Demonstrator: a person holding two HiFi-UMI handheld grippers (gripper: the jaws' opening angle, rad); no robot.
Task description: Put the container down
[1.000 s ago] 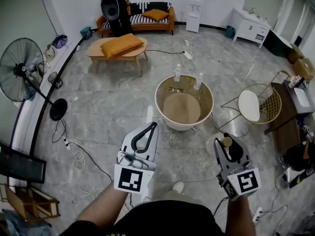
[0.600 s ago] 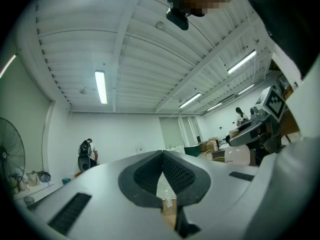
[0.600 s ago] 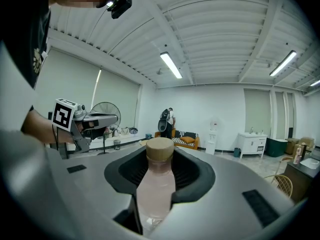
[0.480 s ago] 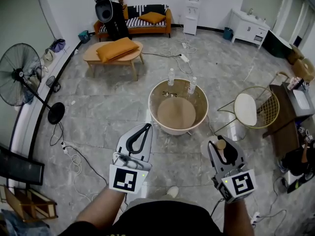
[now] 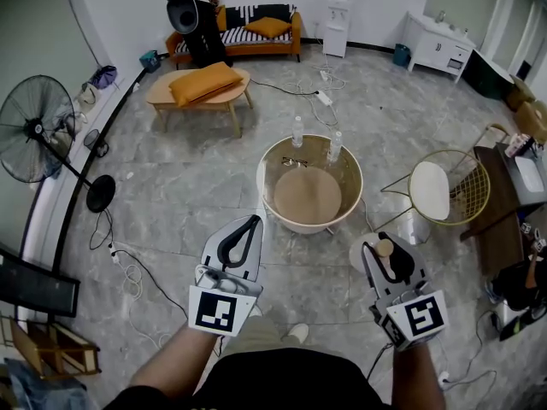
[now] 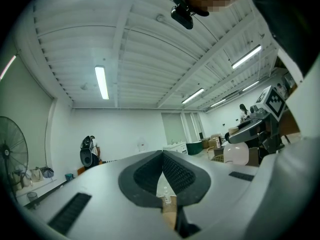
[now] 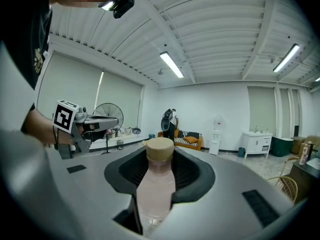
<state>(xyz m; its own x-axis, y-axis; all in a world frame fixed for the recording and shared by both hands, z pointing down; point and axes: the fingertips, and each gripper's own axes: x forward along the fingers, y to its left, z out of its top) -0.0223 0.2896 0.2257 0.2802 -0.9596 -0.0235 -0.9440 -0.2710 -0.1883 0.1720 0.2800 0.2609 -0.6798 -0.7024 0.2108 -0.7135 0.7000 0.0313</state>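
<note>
Far left: a standing fan (image 5: 34, 126) on the marble floor (image 5: 171, 195), beside the curved wall. Farther off, a low wooden table (image 5: 224, 99) carries an orange cushion (image 5: 203, 79).

Left of centre, near: the left gripper (image 5: 253, 222), held out over the floor by the person's left hand. Its jaws are clenched, the ribbed pads meeting along one line with nothing between them. The marker cube (image 5: 223, 312) sits at its near end.

Centre: a round tabletop (image 5: 308, 199) with a raised pale rim. Two clear bottles (image 5: 297, 132) stand at its far edge, and a pair of glasses (image 5: 295, 162) lies just near of them. The tabletop is beyond both grippers and apart from them.

Right of centre, near: the right gripper (image 5: 387, 248), jaws grasping the container (image 7: 156, 184). This is a pale, translucent bottle closed by a tan cap (image 7: 159, 149). The dark pads press its body from both sides just below the cap, which points away from the hand, past the jaw tips. The container hangs in the air above the floor, near and to the right of the round tabletop, touching neither.

Right: a wire chair (image 5: 444, 190) with a white seat stands close to the tabletop's right side.
</note>
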